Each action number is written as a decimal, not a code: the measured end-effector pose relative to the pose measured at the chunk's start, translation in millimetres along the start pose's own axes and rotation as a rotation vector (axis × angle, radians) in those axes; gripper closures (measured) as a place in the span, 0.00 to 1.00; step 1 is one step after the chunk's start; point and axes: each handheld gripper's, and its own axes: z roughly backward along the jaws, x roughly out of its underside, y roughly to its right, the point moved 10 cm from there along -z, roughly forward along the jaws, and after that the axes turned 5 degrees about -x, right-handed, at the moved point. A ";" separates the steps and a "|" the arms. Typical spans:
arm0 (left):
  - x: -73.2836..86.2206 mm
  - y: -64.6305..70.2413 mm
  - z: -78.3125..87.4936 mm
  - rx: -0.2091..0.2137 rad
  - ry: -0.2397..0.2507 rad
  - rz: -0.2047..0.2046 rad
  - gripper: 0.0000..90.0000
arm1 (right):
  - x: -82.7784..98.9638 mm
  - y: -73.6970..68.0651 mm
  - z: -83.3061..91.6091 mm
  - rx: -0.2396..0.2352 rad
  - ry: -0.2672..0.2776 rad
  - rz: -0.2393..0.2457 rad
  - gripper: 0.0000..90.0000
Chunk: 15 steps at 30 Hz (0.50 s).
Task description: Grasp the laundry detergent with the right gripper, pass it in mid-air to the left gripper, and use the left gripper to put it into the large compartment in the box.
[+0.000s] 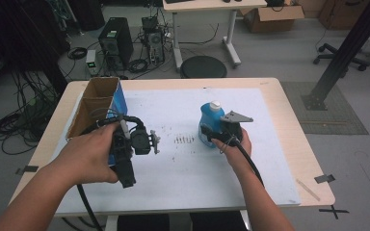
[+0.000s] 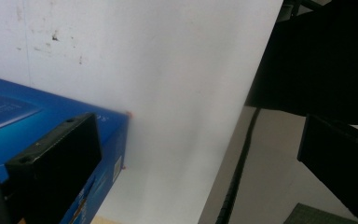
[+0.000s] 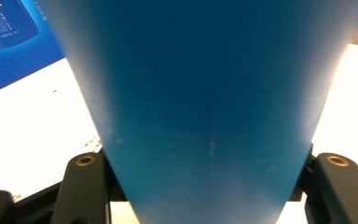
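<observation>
A blue bottle (image 1: pixel 210 116) with a white cap (image 1: pixel 215 104) stands upright right of the middle of the white sheet (image 1: pixel 183 178). My right gripper (image 1: pixel 213 134) comes at it from the near side and is shut on its lower body. In the right gripper view the bottle (image 3: pixel 205 93) is wedged between both jaws. An open cardboard box with blue sides (image 1: pixel 96 98) stands at the sheet's left edge. My left gripper (image 1: pixel 126 178) hovers by its near right corner, pointing toward the table's near edge. Its jaws stand wide apart over the sheet (image 2: pixel 168 70), and the box (image 2: pixel 28 116) lies by the left jaw.
The wooden table (image 1: pixel 289 120) reaches beyond the sheet on all sides. Small dark marks (image 1: pixel 183 140) dot the sheet's middle. On the floor behind are computer towers (image 1: pixel 115 41), a round black stool (image 1: pixel 203 67) and a black post (image 1: pixel 342 53) at the right.
</observation>
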 end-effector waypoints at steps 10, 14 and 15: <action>-3.3 -1.1 1.9 0.004 0.004 0.000 0.00 | 0.2 0.2 -1.8 0.030 -0.008 0.052 0.50; -6.3 -0.1 3.4 0.002 0.008 -0.004 0.00 | -0.4 -0.6 -1.9 0.029 -0.013 0.063 0.51; -6.7 0.1 3.9 0.001 0.008 -0.005 0.00 | -0.5 -0.7 -1.9 0.029 -0.013 0.065 0.51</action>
